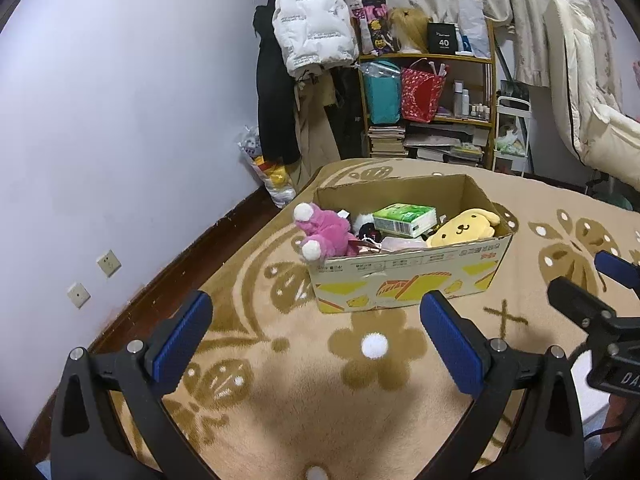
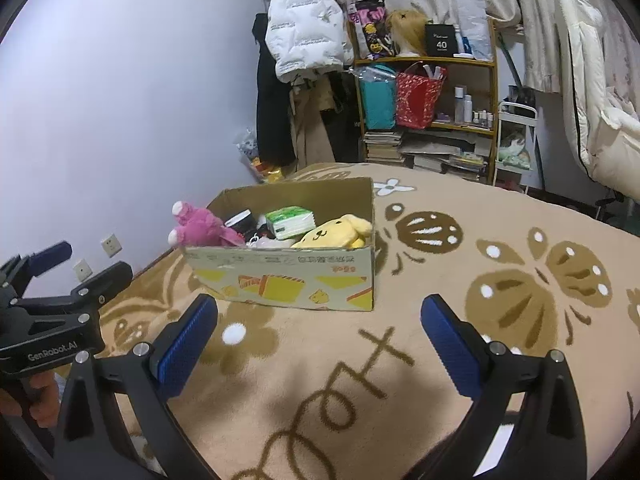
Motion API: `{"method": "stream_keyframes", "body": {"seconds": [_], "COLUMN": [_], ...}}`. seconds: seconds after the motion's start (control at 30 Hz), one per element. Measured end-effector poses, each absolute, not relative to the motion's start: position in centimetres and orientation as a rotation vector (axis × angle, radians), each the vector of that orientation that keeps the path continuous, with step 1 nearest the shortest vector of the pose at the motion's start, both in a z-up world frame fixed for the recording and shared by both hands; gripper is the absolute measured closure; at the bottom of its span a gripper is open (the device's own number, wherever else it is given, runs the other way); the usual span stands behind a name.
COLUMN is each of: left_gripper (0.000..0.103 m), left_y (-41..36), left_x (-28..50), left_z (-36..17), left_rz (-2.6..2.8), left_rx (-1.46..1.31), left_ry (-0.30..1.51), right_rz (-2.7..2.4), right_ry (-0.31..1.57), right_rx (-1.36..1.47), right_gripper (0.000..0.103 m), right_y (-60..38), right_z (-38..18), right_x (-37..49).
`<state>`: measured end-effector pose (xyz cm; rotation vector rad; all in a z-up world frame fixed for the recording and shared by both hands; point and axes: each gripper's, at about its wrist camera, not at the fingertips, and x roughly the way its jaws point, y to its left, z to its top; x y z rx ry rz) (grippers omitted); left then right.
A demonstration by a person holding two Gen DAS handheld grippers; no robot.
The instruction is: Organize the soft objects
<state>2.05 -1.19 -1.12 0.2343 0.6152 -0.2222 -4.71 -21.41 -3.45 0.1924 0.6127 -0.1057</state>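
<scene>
Two views. From the left wrist, your left tongs [image 1: 316, 318] gape wide and empty; aim at the pink plush [image 1: 324, 232] overhanging the cardboard box [image 1: 408, 280] left rim. From the right wrist, right tongs [image 2: 320, 322] equally wide; grip the yellow plush [image 2: 336, 232] centrally.

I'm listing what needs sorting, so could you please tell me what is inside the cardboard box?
In the cardboard box: a pink plush, a yellow dog plush, a green tissue pack and a black-and-white item. Anything beneath them is hidden.
</scene>
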Motion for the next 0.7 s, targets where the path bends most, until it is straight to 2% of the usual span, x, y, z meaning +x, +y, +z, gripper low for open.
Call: {"method": "stream_keyframes", "body": {"seconds": [0.7], "left_gripper": [0.0], "left_y": [-1.6], "left_x": [3.4], "left_z": [-2.0], "left_rz": [-0.2], "left_rx": [0.274], "left_ry": [0.643], "right_rz": [-0.121], "right_ry": [0.611], "right_rx": [0.206], "right_gripper": [0.0], "right_y": [-22.3], "right_z": [-3.5], "right_x": [-4.4]}}
